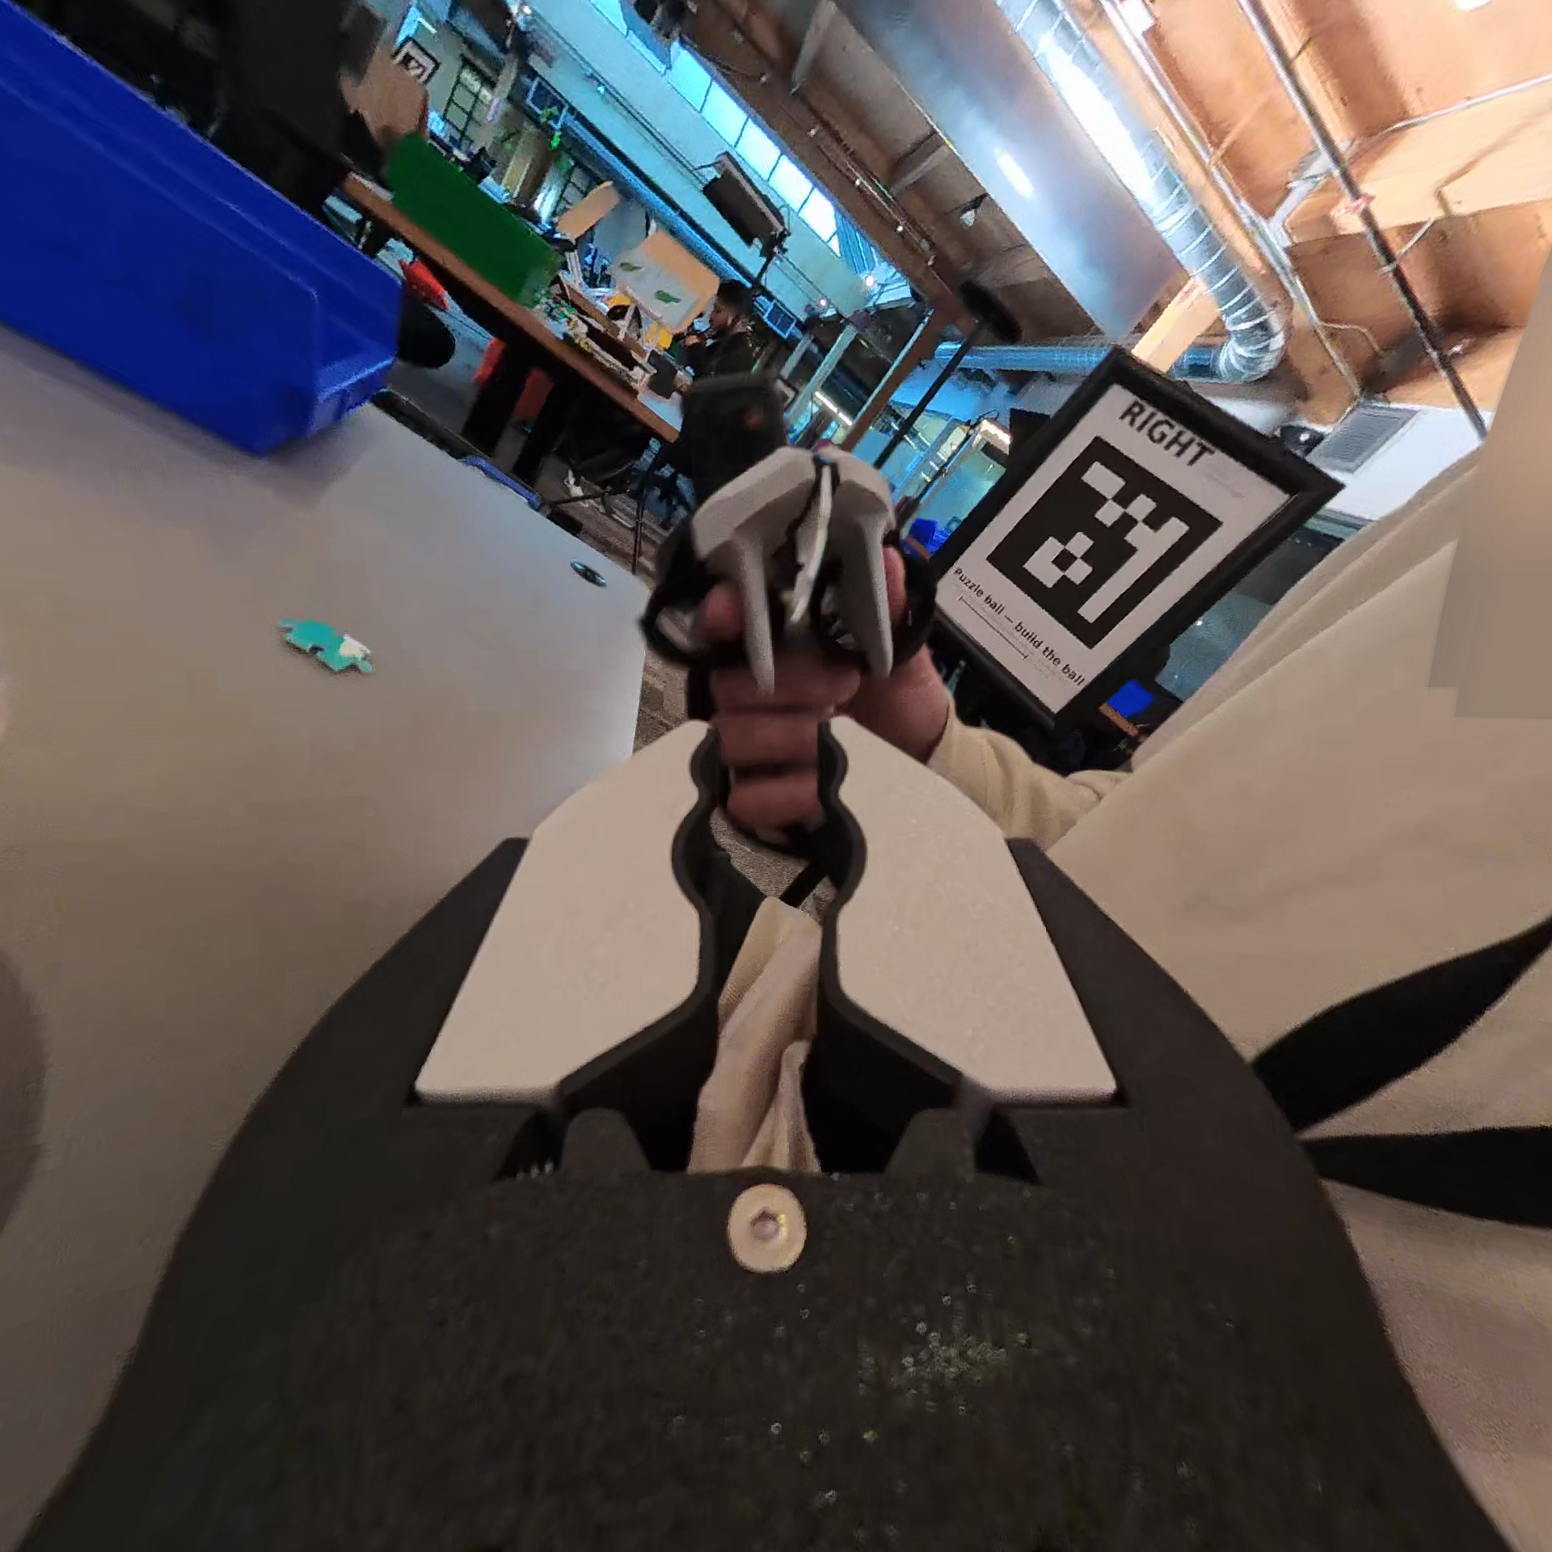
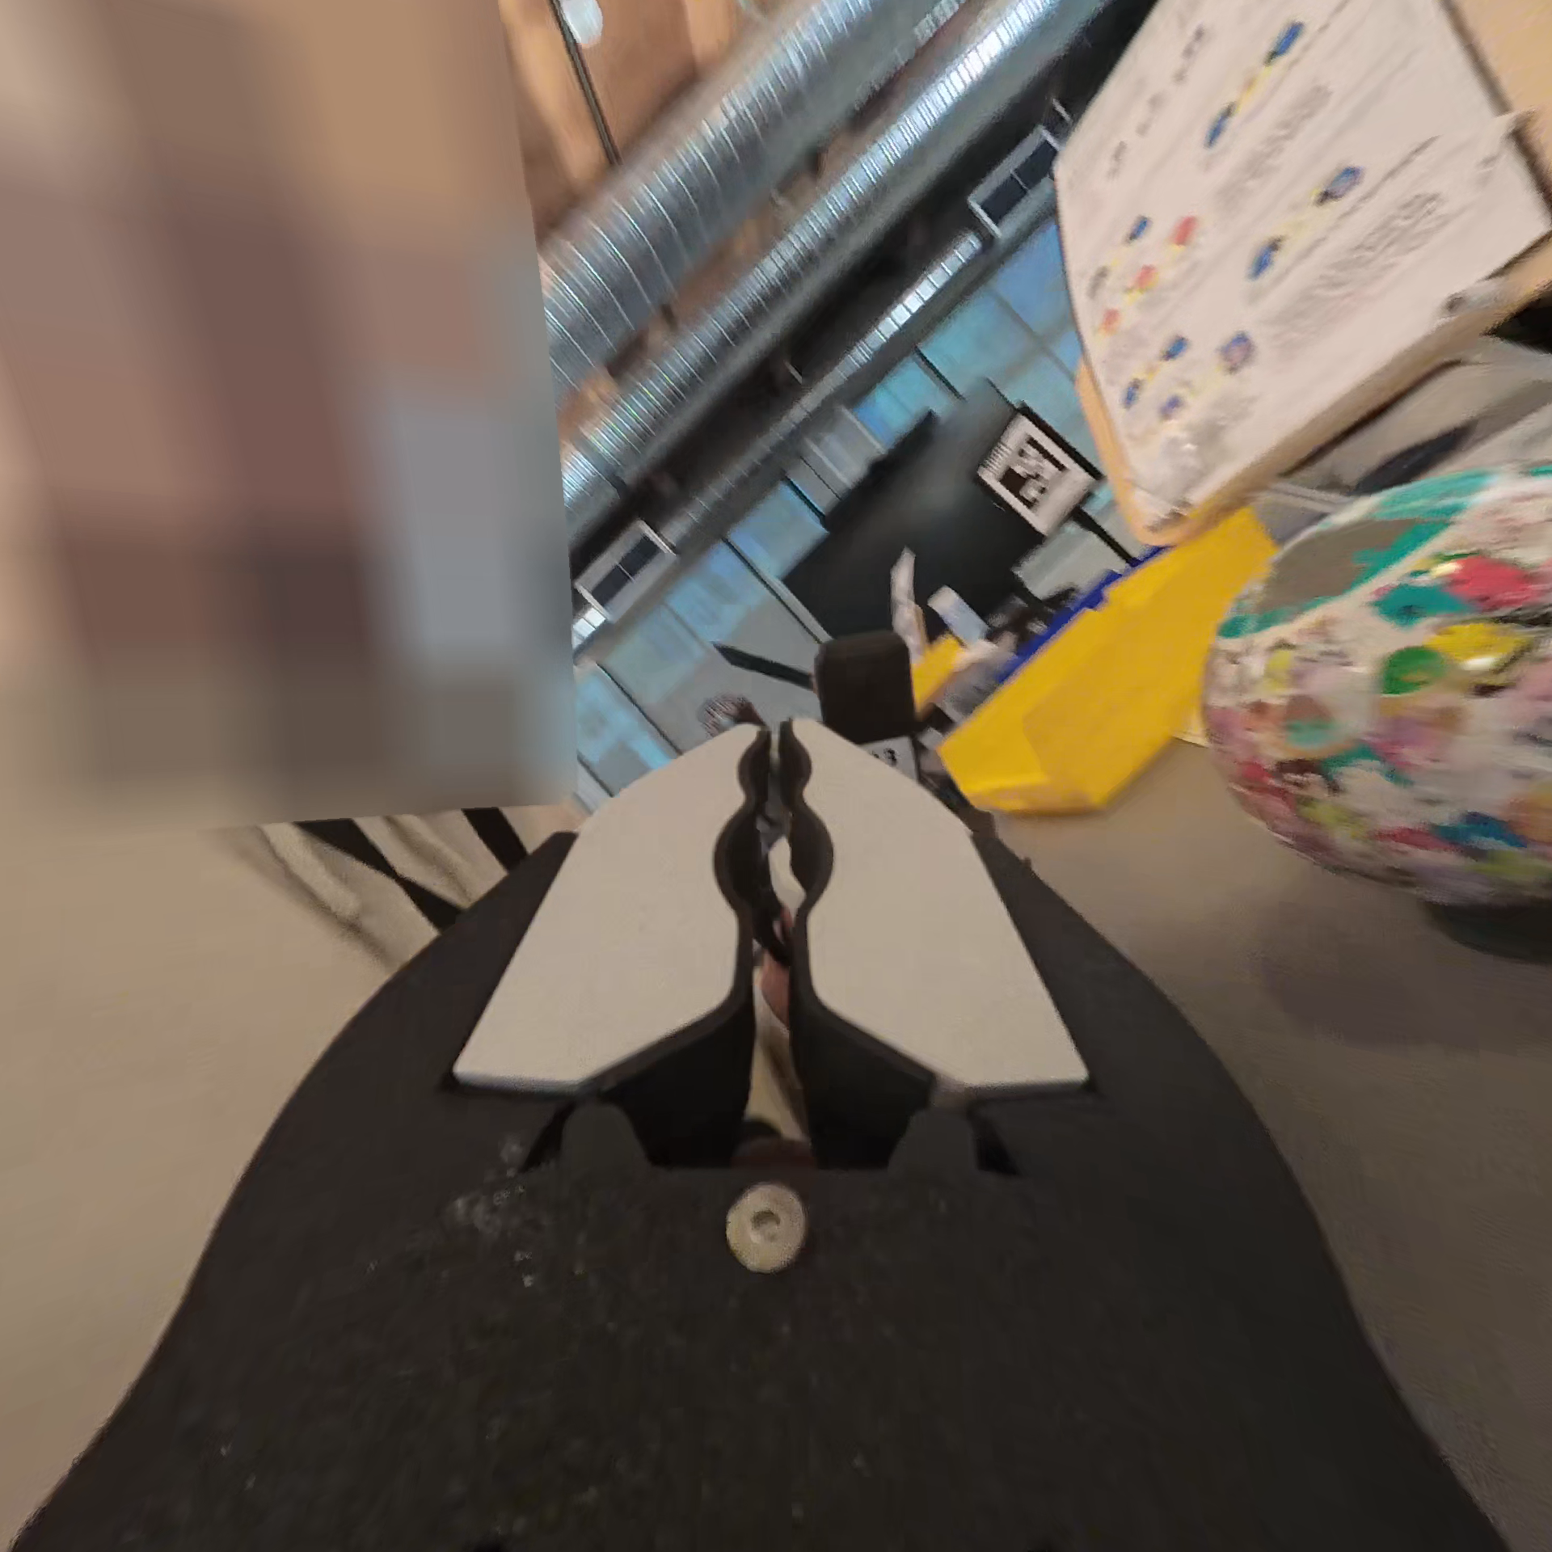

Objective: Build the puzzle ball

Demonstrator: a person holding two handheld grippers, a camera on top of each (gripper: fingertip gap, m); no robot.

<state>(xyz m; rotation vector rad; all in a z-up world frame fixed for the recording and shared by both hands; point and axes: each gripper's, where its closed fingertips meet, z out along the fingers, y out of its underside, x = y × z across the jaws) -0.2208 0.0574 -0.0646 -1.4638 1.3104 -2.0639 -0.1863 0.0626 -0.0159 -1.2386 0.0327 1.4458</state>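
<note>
Black left gripper [image 1: 768,739] and right gripper [image 2: 774,739] bodies — pale wavy-edged jaws, silver screw, cream sleeve [image 1: 1016,777].

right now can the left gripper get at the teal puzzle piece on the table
Probably yes. The teal puzzle piece lies alone on bare table, nothing around it, and the left gripper holds nothing, though it points off the table edge and must swing over.

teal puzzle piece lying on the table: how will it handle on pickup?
The teal puzzle piece lies flat on the smooth grey table, so it probably offers little edge to pinch and may slide when nudged. It looks thin and small, so likely very light. Its knobbed outline suggests it could twist in a grasp.
</note>
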